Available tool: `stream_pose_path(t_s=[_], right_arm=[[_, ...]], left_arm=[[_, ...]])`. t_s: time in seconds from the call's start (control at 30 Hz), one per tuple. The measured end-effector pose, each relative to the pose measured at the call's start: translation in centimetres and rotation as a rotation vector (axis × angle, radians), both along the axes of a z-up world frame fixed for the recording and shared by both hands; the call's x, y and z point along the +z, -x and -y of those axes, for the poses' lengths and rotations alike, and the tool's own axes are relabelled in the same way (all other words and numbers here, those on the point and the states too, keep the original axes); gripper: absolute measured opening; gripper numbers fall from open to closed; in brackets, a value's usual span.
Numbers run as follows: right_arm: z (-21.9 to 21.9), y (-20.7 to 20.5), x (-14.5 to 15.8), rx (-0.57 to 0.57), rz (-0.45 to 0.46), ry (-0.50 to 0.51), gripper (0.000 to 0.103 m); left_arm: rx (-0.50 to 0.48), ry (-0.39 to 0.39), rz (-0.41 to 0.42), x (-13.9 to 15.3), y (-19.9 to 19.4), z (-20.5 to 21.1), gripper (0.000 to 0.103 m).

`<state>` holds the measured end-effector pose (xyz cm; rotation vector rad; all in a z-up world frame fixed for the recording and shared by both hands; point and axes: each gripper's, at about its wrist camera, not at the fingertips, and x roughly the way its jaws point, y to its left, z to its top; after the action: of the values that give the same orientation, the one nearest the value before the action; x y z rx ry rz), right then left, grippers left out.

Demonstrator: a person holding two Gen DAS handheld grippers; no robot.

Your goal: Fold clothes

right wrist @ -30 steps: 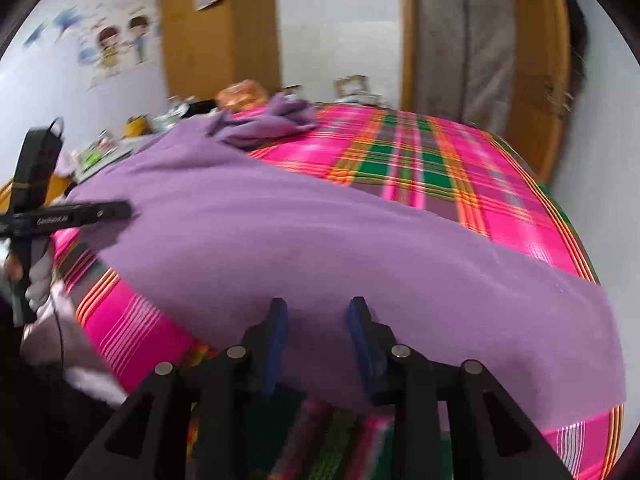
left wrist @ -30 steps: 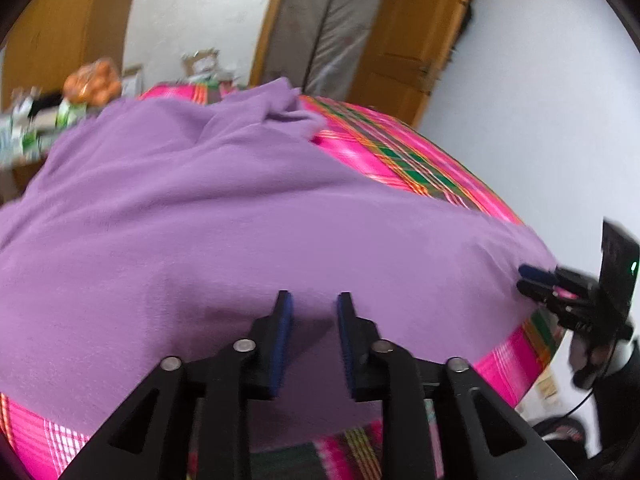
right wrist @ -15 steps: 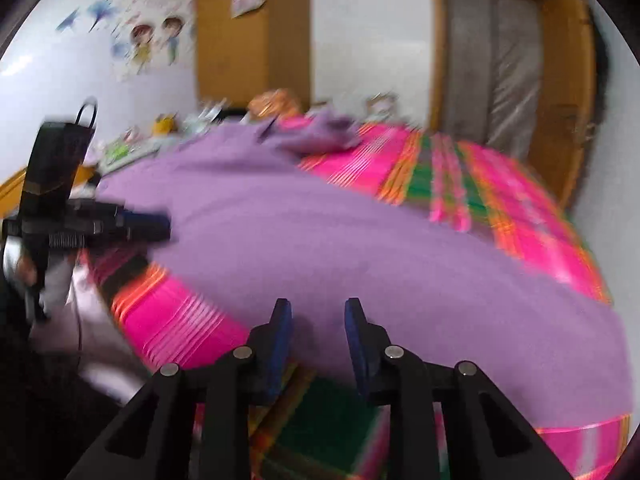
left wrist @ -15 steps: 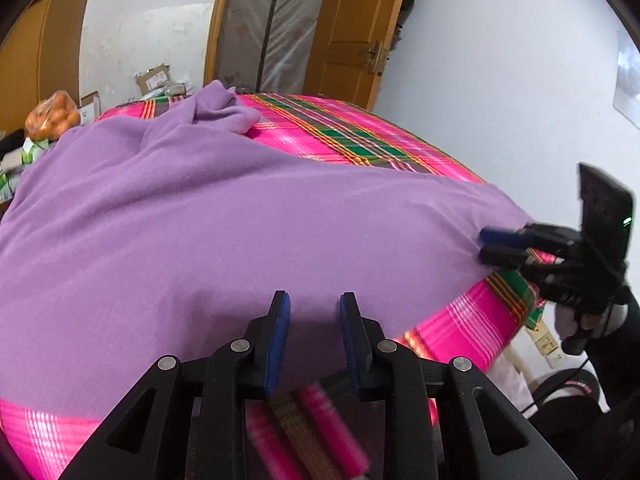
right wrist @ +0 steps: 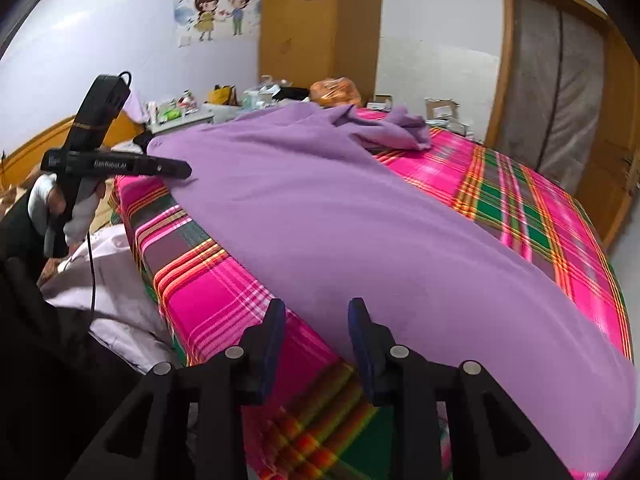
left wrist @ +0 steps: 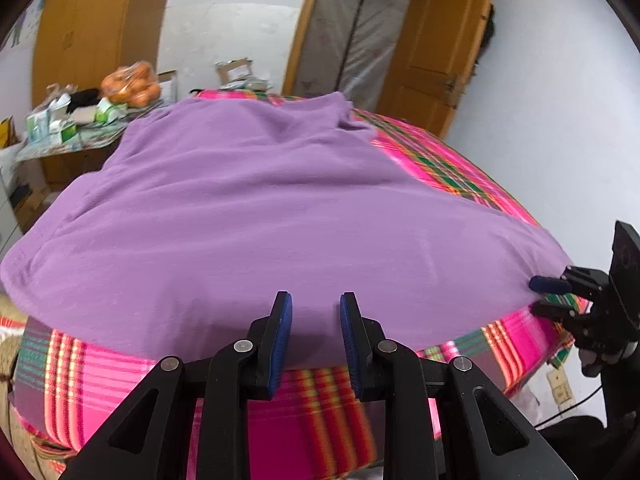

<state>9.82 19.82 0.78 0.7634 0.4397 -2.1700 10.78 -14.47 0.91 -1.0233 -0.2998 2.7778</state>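
Purple shirt spread flat on plaid bed, left claw and right claw both spread wide, holding nothing, at the bed's near edge

right tool backed off purple garment

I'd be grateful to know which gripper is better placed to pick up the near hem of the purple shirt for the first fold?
Probably the left gripper: it is open with the purple shirt's hem right between its fingertips. The right gripper, also open, sits at the hem's corner, half over the plaid bedcover.
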Motion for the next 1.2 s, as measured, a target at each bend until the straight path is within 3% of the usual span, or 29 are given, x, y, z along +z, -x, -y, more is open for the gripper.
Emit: stream_pose_path(t_s=[0.17, 0.37, 0.5, 0.7, 0.93, 1.0, 1.07, 1.2], right_arm=[[1.0, 0.6, -0.1, 0.054, 0.005, -0.002, 0.032], [1.5, 1.1, -0.1, 0.094, 0.000, -0.016, 0.012], [1.5, 1.3, 0.0, 0.098, 0.002, -0.018, 0.008], [1.2, 1.5, 0.5, 0.106, 0.004, 0.006, 0.005], [0.7, 1.8, 1.4, 0.107, 0.008, 0.046, 0.004], [0.7, 1.8, 1.4, 0.110, 0.009, 0.045, 0.004], [0.6, 1.7, 1.4, 0.113, 0.012, 0.046, 0.004], [0.6, 1.4, 1.3, 0.127, 0.024, 0.041, 0.003]], left_arm=[[-0.064, -0.028, -0.004, -0.1, -0.2, -1.3, 0.026], [-0.254, -0.026, -0.008, -0.1, 0.3, -5.9, 0.026], [-0.348, 0.008, -0.015, 0.1, 0.2, -7.8, 0.028], [-0.402, 0.075, -0.020, 0.3, 0.7, -9.2, 0.041], [-0.424, 0.146, -0.042, 0.1, 1.1, -10.6, 0.042], [-0.426, 0.162, -0.049, 0.1, 1.1, -10.8, 0.021], [-0.432, 0.176, -0.053, 0.0, 1.1, -11.0, 0.010], [-0.456, 0.154, -0.066, 0.5, 0.7, -10.7, 0.003]])
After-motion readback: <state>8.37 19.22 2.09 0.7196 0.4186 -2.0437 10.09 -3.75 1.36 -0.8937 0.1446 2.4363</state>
